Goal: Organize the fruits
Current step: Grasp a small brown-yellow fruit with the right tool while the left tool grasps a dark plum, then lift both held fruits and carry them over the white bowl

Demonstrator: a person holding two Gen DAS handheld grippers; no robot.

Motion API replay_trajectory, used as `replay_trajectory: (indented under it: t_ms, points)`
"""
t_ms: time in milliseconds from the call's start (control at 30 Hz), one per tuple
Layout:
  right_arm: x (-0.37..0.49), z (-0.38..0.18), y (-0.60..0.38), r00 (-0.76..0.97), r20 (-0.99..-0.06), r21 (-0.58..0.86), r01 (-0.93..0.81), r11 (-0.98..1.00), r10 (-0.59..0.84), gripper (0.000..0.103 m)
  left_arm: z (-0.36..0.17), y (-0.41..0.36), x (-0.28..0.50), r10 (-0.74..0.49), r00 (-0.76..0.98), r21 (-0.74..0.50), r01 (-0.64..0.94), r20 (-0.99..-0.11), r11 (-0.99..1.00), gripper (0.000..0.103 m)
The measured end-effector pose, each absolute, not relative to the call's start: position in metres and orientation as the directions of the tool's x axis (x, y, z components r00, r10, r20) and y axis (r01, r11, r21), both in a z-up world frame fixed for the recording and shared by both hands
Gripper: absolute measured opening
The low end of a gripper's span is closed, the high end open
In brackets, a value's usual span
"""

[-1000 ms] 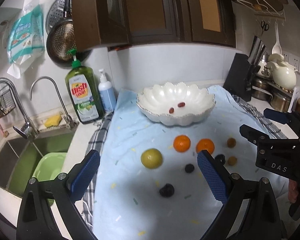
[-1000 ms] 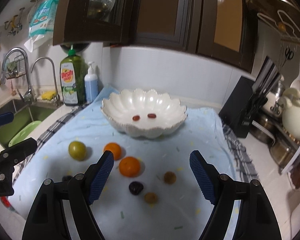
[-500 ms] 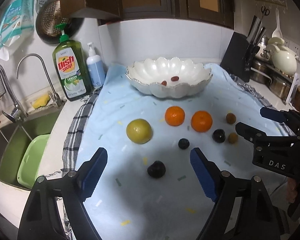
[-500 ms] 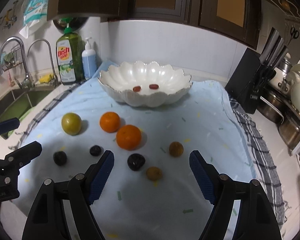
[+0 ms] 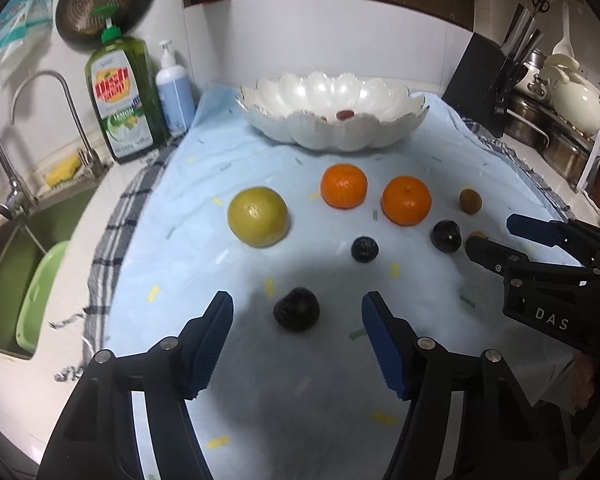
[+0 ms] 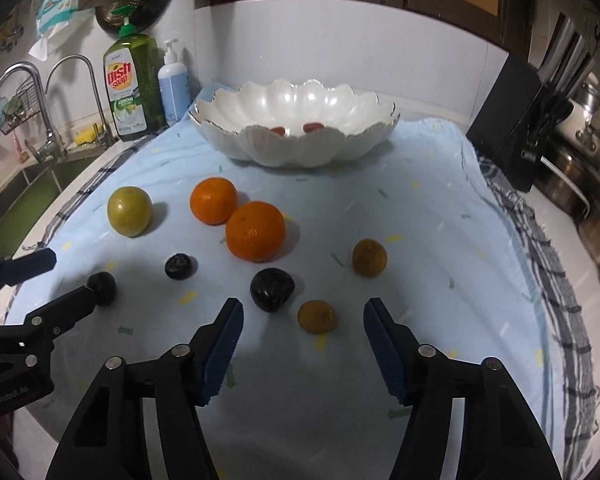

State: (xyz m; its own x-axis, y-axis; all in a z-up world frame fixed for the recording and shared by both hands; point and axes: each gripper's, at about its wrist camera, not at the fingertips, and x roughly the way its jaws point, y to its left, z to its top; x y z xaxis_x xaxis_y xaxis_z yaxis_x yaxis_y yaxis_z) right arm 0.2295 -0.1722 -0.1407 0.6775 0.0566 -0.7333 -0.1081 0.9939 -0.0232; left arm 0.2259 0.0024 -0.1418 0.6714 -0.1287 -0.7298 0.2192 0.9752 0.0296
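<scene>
1. The pale blue speckled cloth [image 5: 204,184] covers the counter and carries all the loose fruit; the white scalloped ceramic bowl [image 6: 296,148] stands at its far edge, well apart from both grippers, with two small red fruits [image 6: 312,127] already lying in it
2. The left gripper [image 5: 297,320] has its blue-padded jaws released, and they have just been closing; a dark, nearly black plum [image 5: 297,309] sits on the cloth between them, with a clear gap to each pad
3. The right gripper [image 6: 302,322] is likewise released, its jaws just narrowed; a small brownish-yellow round fruit [image 6: 317,316] lies between the pads, untouched, nearer the right one
4. Bigger fruit waits beyond: a yellow-green round fruit [image 5: 258,222] and two orange mandarins [image 5: 344,186] in a row, nearer the bowl
5. Smaller dark fruits [image 6: 181,266] lie between; one dark plum [image 6: 271,289] rests just beside the right gripper's left pad
6. The step in hand looks like a paired pick. To do it well, each gripper should sink until the pads bracket the fruit's widest part, centred, then close gently: round fruit rolls away if one pad touches first
7. On the right, keep the left pad clear of the neighbouring plum so it is not nudged
</scene>
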Motion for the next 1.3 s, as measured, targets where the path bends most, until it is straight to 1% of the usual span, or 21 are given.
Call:
replay_trajectory:
  t_ms: [100, 167, 233, 333, 433, 500, 533, 600, 667, 800, 1067, 1300]
  points:
    - [0.233, -0.146, -0.173, 0.662, -0.747, -0.016, -0.112, 0.994, 0.063, 0.056, -0.147, 0.002, 0.23, -0.137, 0.652, 0.009, 0.216, -0.746, 0.976, 0.062]
    - [0.235, -0.15, -0.174, 0.65, -0.756, -0.003, -0.114, 0.993, 0.072, 0.051, -0.15, 0.001, 0.233, -0.136, 0.644, 0.008, 0.215, -0.753, 0.977, 0.058]
    - [0.238, -0.153, -0.176, 0.64, -0.764, 0.009, -0.112, 0.994, 0.079, 0.049, -0.153, 0.0, 0.235, -0.138, 0.641, 0.002, 0.212, -0.755, 0.977, 0.055]
    - [0.241, -0.157, -0.178, 0.633, -0.771, 0.01, -0.11, 0.994, 0.078, 0.044, -0.157, -0.002, 0.239, -0.132, 0.633, 0.009, 0.214, -0.763, 0.977, 0.047]
    - [0.244, -0.158, -0.18, 0.626, -0.776, 0.005, -0.111, 0.994, 0.074, 0.041, -0.16, -0.002, 0.242, -0.125, 0.628, 0.011, 0.209, -0.768, 0.978, 0.046]
    - [0.244, -0.159, -0.18, 0.627, -0.776, 0.001, -0.112, 0.994, 0.071, 0.039, -0.163, -0.002, 0.244, -0.12, 0.62, 0.012, 0.204, -0.775, 0.979, 0.041]
    - [0.245, -0.159, -0.18, 0.627, -0.776, -0.004, -0.115, 0.993, 0.069, 0.037, -0.164, -0.002, 0.245, -0.118, 0.615, 0.01, 0.201, -0.779, 0.98, 0.038]
    - [0.245, -0.159, -0.179, 0.627, -0.777, -0.017, -0.118, 0.993, 0.061, 0.033, -0.166, -0.001, 0.246, -0.108, 0.617, 0.015, 0.191, -0.78, 0.982, 0.036]
    - [0.246, -0.161, -0.179, 0.621, -0.782, -0.026, -0.12, 0.992, 0.055, 0.03, -0.166, -0.001, 0.246, -0.097, 0.62, 0.023, 0.182, -0.779, 0.983, 0.03]
    - [0.247, -0.163, -0.181, 0.614, -0.787, -0.017, -0.123, 0.992, 0.063, 0.025, -0.167, 0.0, 0.247, -0.089, 0.622, 0.028, 0.176, -0.778, 0.984, 0.029]
    - [0.242, -0.154, -0.181, 0.621, -0.779, 0.002, -0.139, 0.99, 0.088, 0.025, -0.158, -0.003, 0.244, -0.109, 0.63, 0.011, 0.184, -0.769, 0.983, 0.029]
    - [0.236, -0.131, -0.18, 0.654, -0.748, 0.019, -0.15, 0.989, 0.114, 0.025, -0.133, -0.007, 0.24, -0.152, 0.664, -0.017, 0.205, -0.732, 0.979, 0.029]
